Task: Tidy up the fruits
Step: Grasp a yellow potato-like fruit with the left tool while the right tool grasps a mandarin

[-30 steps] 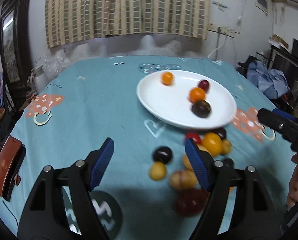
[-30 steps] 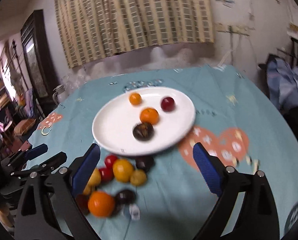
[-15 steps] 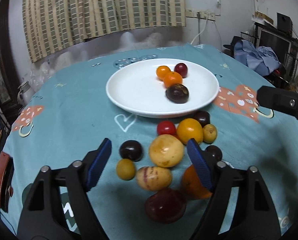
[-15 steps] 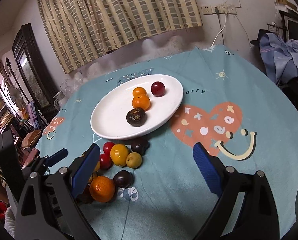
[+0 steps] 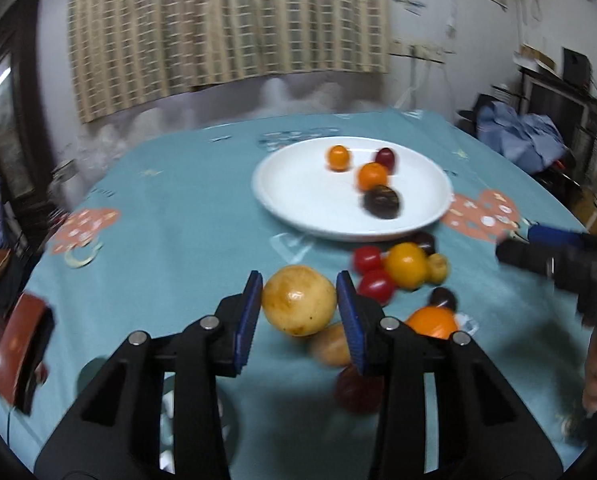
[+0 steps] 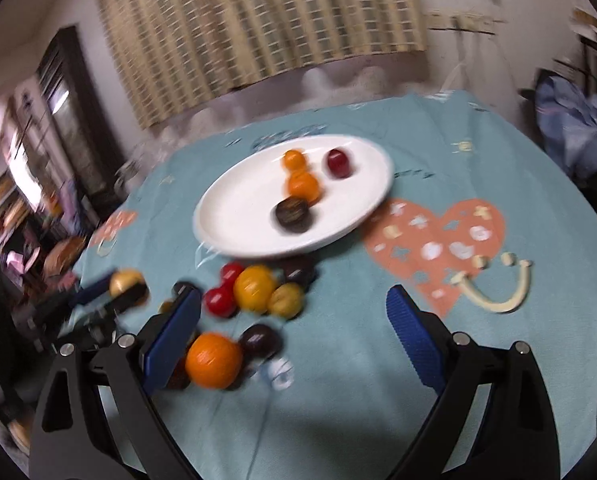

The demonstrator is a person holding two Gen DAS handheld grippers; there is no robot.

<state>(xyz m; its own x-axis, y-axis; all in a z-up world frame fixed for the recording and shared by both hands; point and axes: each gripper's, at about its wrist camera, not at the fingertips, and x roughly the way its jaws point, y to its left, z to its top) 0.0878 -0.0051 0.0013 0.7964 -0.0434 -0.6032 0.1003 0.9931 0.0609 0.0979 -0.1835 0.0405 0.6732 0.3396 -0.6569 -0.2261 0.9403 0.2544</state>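
Since earlier: left gripper [image 5: 299,307] has clamped the yellow round fruit [image 5: 298,300] and lifted it off the pile.
Right gripper [image 6: 292,340]: jaws spread wide, holding nothing, above the orange [image 6: 214,360].
Loose fruits [image 5: 404,266]: beside the plate's near rim.
White plate [image 5: 298,196]: farther back, holds four fruits.
Risk: smooth round skin could slip from the pads; dropped, it may scatter the pile.

Both cameras ride low behind their own hand-held gripper, looking forward and slightly down across the teal cloth-covered worktop [image 5: 186,208] toward the curtained wall. The left view sits close over the loose fruit; the right view seems a little higher, though blur makes that uncertain. Both share the round white plate [image 5: 298,196] [image 6: 234,216] ahead and the fruit cluster before it.
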